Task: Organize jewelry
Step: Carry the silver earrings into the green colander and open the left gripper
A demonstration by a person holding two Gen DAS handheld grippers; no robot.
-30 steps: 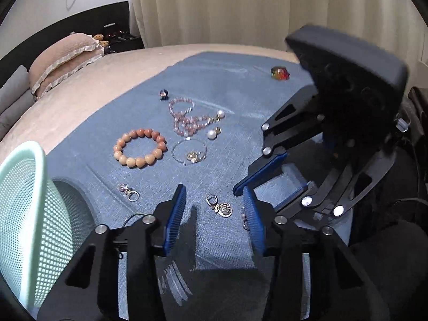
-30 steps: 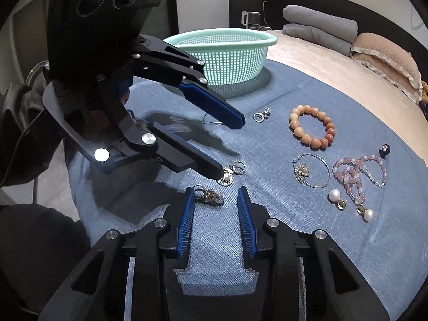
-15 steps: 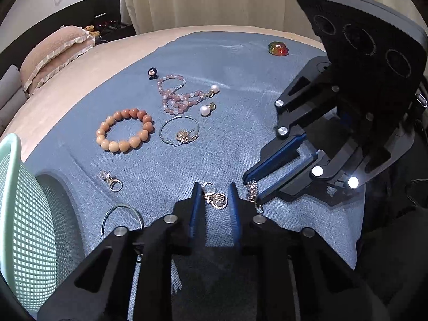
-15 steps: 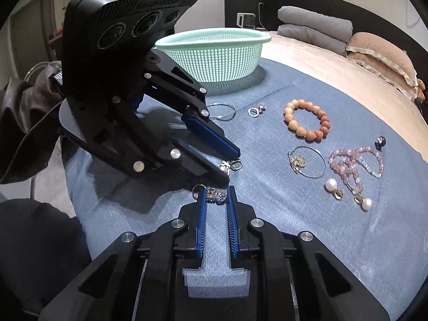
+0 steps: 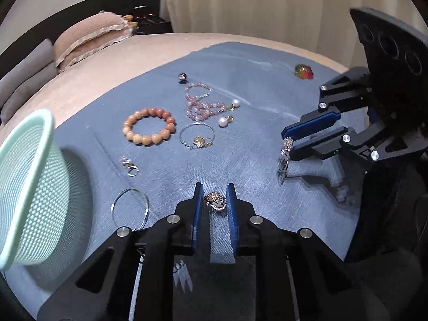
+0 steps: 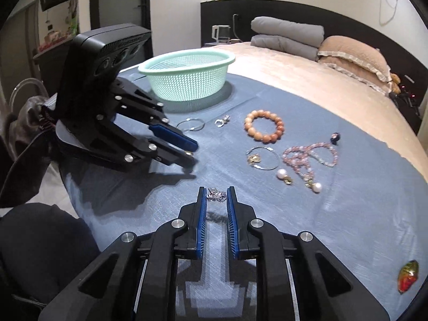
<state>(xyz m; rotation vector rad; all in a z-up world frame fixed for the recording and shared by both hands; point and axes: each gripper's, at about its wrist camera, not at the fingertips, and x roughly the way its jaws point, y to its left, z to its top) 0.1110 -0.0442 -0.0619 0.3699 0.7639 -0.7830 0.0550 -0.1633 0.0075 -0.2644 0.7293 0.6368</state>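
Observation:
My left gripper (image 5: pixel 214 196) is shut on a gold charm earring (image 5: pixel 215 200) and holds it just above the blue cloth (image 5: pixel 256 85). My right gripper (image 6: pixel 216 195) is shut on a silver dangling earring (image 6: pixel 216 195), which hangs from its tips in the left wrist view (image 5: pixel 285 152). A mint mesh basket (image 6: pixel 187 79) stands at the cloth's far end, at the left in the left wrist view (image 5: pixel 29 187).
On the cloth lie an orange bead bracelet (image 5: pixel 149 129), a pink bead strand (image 5: pixel 199 104), pearl earrings (image 5: pixel 224 120), a thin hoop with a gold charm (image 5: pixel 198 137), a plain hoop (image 5: pixel 130 208), a small silver earring (image 5: pixel 129 165), a dark bead (image 5: pixel 182 76) and a red-green brooch (image 5: pixel 304 71). Pillows (image 6: pixel 353 56) lie on the bed.
Both grippers closed on an earring each and lifted them off the cloth. The two grippers have drawn apart.

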